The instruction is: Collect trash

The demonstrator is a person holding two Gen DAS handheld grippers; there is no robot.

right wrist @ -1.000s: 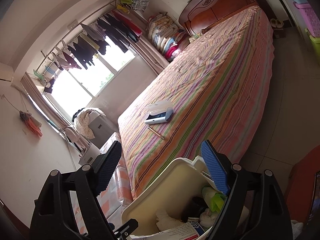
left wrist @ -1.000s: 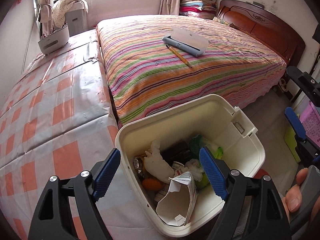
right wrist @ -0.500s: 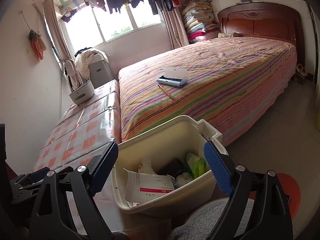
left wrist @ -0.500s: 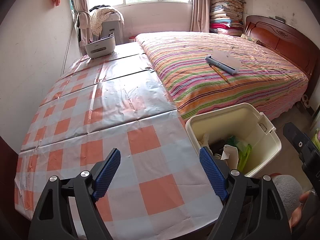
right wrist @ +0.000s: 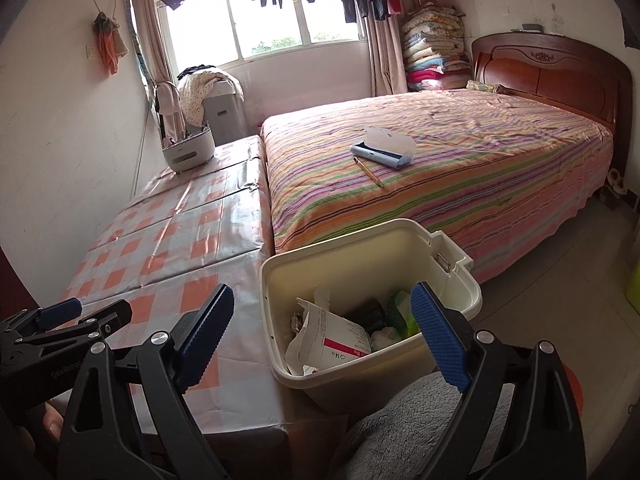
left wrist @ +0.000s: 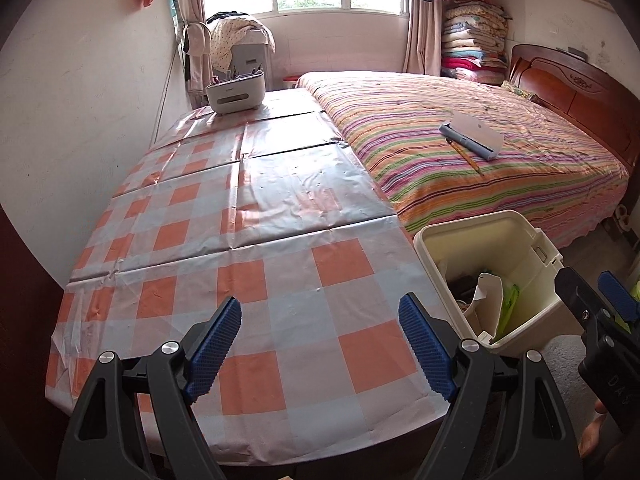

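The left gripper point(left wrist: 320, 344) is held over the near end of the surface point(left wrist: 248, 216), which is covered w/ an orange-and-grey checked cloth; its jaws are spread wide apart w/ nothing between them, only bare cloth seen through the gap. The right gripper point(right wrist: 320, 336) is held over the trash bin point(right wrist: 360, 248); its jaws are apart and opening, w/ nothing gripped, the bin's contents merely seen past the blue pads point(right wrist: 438, 340).

The bin, cream plastic w/ a latch on its right rim, is set on the floor at the corner where the surface meets the bed point(right wrist: 460, 168), just beside both; inside it are seen a crumpled white carton w/ a red-pink band point(right wrist: 340, 344), green wrapping point(right wrist: 400, 308), something dark and other scraps not told apart. In the left wrist view the same bin point(left wrist: 516, 240) is seen right of the surface, w/ the right gripper point(left wrist: 600, 308) at the frame's right edge.

On the striped bedspread a blue-and-white case point(right wrist: 384, 148) lies open, w/ a pencil point(right wrist: 368, 172) just beside it; both are well apart from the bin. At the surface's far end, near the window, a white holder point(left wrist: 236, 92) stands upright. A grey fleece sleeve point(right wrist: 400, 420) is seen below the right gripper.
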